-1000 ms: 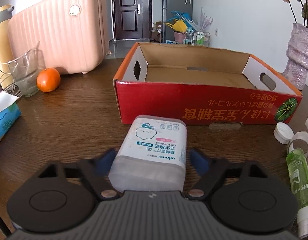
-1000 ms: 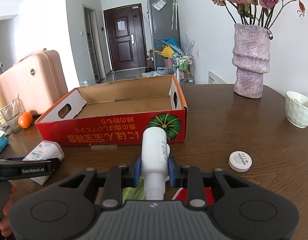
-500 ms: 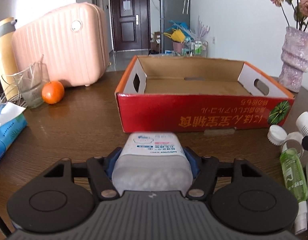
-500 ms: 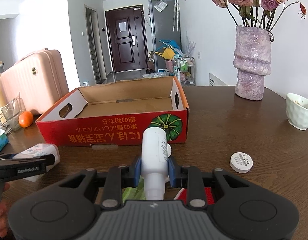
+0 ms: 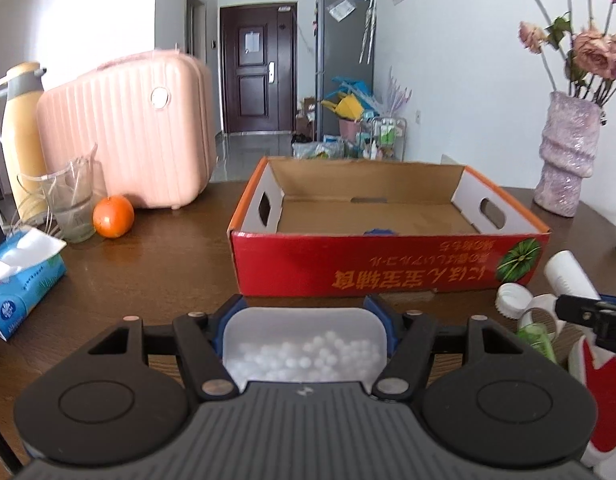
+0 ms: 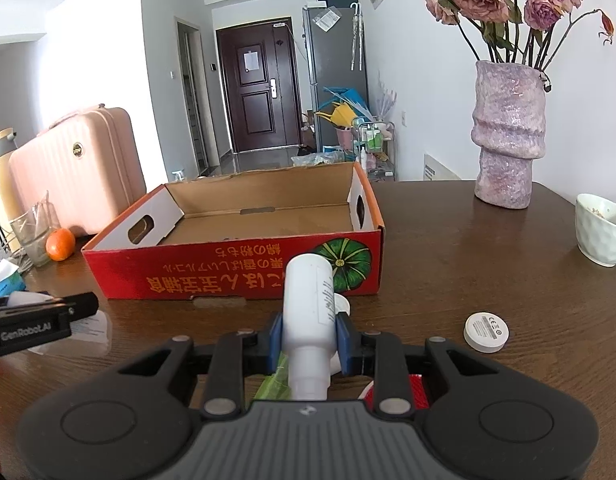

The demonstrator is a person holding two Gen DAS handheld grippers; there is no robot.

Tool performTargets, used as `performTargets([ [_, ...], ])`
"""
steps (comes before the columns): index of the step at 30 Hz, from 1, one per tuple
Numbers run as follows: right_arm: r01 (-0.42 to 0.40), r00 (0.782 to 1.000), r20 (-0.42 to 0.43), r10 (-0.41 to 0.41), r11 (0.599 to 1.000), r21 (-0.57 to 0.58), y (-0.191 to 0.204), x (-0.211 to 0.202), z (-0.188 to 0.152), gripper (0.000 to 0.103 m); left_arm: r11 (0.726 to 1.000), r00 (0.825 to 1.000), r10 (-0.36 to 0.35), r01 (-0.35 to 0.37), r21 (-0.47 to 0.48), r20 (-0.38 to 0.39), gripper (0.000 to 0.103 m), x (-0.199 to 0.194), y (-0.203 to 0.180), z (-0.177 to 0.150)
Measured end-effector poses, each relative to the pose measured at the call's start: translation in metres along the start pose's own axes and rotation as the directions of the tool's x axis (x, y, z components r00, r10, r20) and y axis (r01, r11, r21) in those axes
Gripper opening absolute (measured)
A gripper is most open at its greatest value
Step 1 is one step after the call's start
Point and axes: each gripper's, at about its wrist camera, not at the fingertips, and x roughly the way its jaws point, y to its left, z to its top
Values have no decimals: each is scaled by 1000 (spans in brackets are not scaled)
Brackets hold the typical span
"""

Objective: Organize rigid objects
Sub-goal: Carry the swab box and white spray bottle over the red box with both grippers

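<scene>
My left gripper [image 5: 306, 320] is shut on a translucent cotton swab box [image 5: 304, 350], lifted off the table and seen end-on with white swab tips showing. Just beyond it stands the red cardboard box [image 5: 388, 268], open on top with its floor almost bare. My right gripper [image 6: 308, 330] is shut on a white bottle [image 6: 310, 300] that points toward the red cardboard box [image 6: 236, 276]. In the right wrist view the left gripper's finger [image 6: 40, 316] pokes in from the left edge. A green spray bottle [image 5: 536, 336] lies under the right gripper.
A pink suitcase [image 5: 128, 128], an orange [image 5: 113, 216], a glass [image 5: 74, 204], a yellow flask [image 5: 18, 132] and a tissue pack [image 5: 22, 280] stand to the left. A purple vase [image 6: 508, 136], a white bowl [image 6: 602, 228], a round white disc [image 6: 486, 330] and a white cap [image 5: 512, 300] sit right.
My left gripper closed on the cotton swab box, lifted it off the table and tipped it end-on toward the camera. The right gripper kept still with its bottle.
</scene>
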Motion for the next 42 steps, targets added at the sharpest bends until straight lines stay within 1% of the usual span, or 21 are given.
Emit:
performTargets([
  [9,-20,999,26,20,1000,-4,3,-8,2,27,1000,998,-23,22,10,62,66,-29,-16,3],
  [19,-57,995,80,59,998,-25,10,-23,9,27,999,993,-33,33,-1,113,66,-48,-26,9],
  [29,-80,989,120,85,996,-42,15,-28,20,27,999,990,-14,18,-29,142,66,-50,-28,21],
  [36,-77,988,127,85,995,-61,15,-20,28,27,998,988,-20,28,-52,152,66,-46,-27,31],
  [42,-76,985,149,85,995,-64,16,-21,37,27,997,986,-26,37,-64,163,66,-40,-28,40],
])
